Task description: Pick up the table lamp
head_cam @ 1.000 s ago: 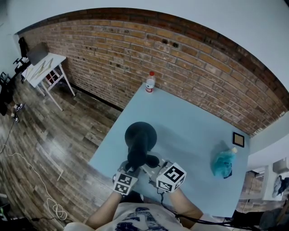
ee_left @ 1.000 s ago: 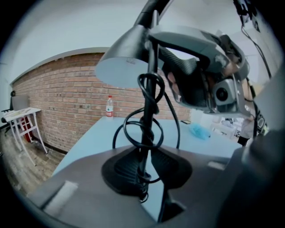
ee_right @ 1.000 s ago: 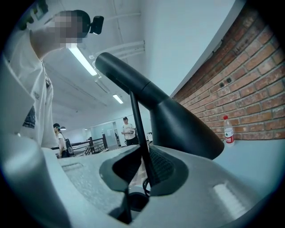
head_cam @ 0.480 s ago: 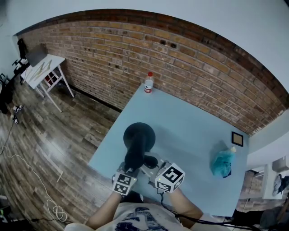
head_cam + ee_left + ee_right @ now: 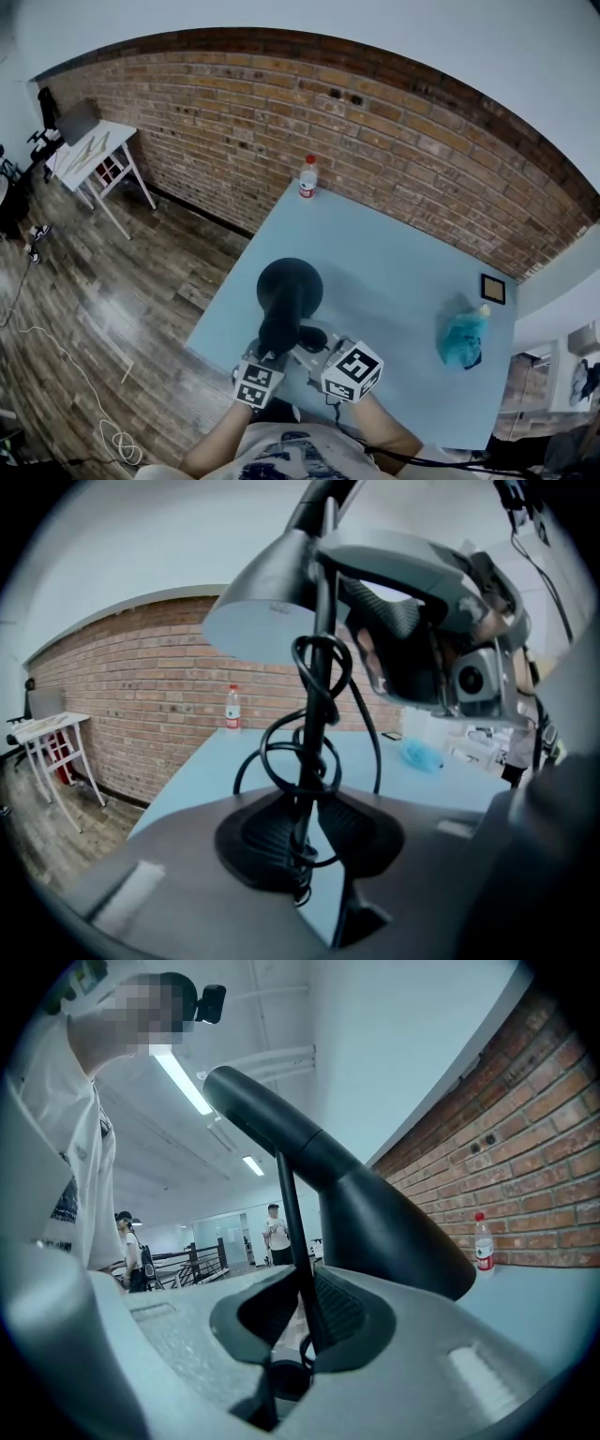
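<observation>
- Left gripper [image 5: 314, 832] and right gripper [image 5: 302, 1321] both clamp the stem [image 5: 294, 1241] of the table lamp [image 5: 281, 314], under its shade [image 5: 267, 607].
- Grasp seems finished; next, lift both hands together, evenly.

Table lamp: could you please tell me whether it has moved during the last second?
No. The table lamp keeps its position against the bottle and the table's left edge; only the whole view shifts slightly.
</observation>
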Available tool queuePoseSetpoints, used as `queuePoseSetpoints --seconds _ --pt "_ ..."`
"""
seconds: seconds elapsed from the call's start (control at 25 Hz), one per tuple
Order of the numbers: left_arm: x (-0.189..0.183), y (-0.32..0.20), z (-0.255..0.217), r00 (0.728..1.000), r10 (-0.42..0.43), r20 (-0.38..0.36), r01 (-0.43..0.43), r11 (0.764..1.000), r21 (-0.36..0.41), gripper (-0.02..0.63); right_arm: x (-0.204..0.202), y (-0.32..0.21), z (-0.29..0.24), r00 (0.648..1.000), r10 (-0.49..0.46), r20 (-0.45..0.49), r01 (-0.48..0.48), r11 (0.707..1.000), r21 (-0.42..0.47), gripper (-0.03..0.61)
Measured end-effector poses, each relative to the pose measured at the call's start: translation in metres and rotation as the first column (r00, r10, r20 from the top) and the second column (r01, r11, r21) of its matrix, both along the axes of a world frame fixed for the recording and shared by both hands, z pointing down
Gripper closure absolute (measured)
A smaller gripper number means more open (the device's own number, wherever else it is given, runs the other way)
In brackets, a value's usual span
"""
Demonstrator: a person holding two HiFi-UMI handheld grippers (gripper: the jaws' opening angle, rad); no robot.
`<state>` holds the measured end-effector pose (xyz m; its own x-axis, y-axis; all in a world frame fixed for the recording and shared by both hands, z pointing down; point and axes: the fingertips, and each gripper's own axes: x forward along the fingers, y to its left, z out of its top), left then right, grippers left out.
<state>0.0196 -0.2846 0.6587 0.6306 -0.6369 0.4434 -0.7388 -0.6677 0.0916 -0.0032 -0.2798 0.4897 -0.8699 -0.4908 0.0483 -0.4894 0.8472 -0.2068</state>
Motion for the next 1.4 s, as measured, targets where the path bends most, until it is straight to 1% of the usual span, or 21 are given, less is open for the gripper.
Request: queuePoseSetpoints --seconds 0.28,0.48,1.0,1.2,1.4 --pt "0.002 0.0 -0.02 1.0 0.0 0.0 0.0 0.999 0.045 0.546 0.005 0.001 -0.019 1.0 0.007 0.004 -0.007 0.999 0.036 0.534" --pt "0.007 0.0 -0.03 1.0 -0.003 -0.01 0.003 0.999 0.05 0.546 0.009 0.002 -0.029 1.0 0.011 -0.011 -0.01 0.999 0.052 0.537" --pt "0.028 -0.003 -0.061 0.999 0.034 -0.022 -0.031 0.995 0.095 0.555 0.02 0.005 -0.058 1.0 0.011 -0.029 -0.008 0.993 0.114 0.538" --pt "0.029 -0.005 -0.072 0.999 0.048 -0.006 -0.047 0.992 0.119 0.561 0.02 0.003 -0.069 1.0 0.004 -0.016 -0.002 0.991 0.131 0.54" --pt "0.023 -0.009 -0.077 0.999 0.052 0.01 -0.053 0.99 0.133 0.571 0.016 -0.003 -0.072 1.0 0.0 -0.004 0.001 0.991 0.133 0.541"
